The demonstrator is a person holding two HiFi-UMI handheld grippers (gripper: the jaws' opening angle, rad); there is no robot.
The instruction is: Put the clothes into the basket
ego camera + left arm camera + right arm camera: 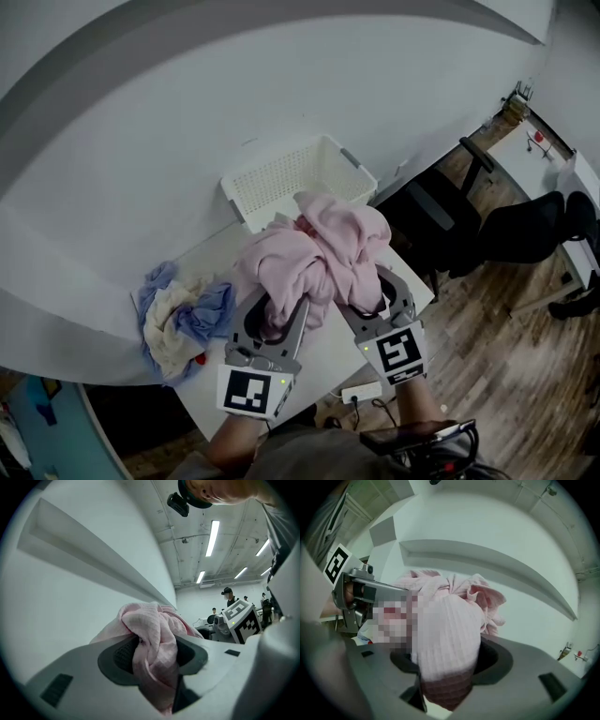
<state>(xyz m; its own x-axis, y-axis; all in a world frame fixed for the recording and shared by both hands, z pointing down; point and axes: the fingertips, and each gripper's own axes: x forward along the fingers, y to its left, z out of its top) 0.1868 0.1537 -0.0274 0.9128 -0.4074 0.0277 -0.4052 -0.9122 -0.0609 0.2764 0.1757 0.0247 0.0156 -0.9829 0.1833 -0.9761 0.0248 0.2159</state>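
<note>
surface: white table (214,255) | far edge: white mesh basket (281,176), upright, mouth open | left edge, toward the near left corner: crumpled heap of clothes (183,319), blue and cream, partly over the edge | well apart from the basket, bare tabletop between them

Holds a gripper in each hand, side by side, near the body. Squeezes the pink cloth (323,248) with the left gripper (281,309), jaws pressed on a thick fold. Pinches the same cloth with the right gripper (373,292), jaws tight on a fat bunch. Points both away toward the far side. Sets left wrist (236,433) and right wrist (417,401) close together.
</note>
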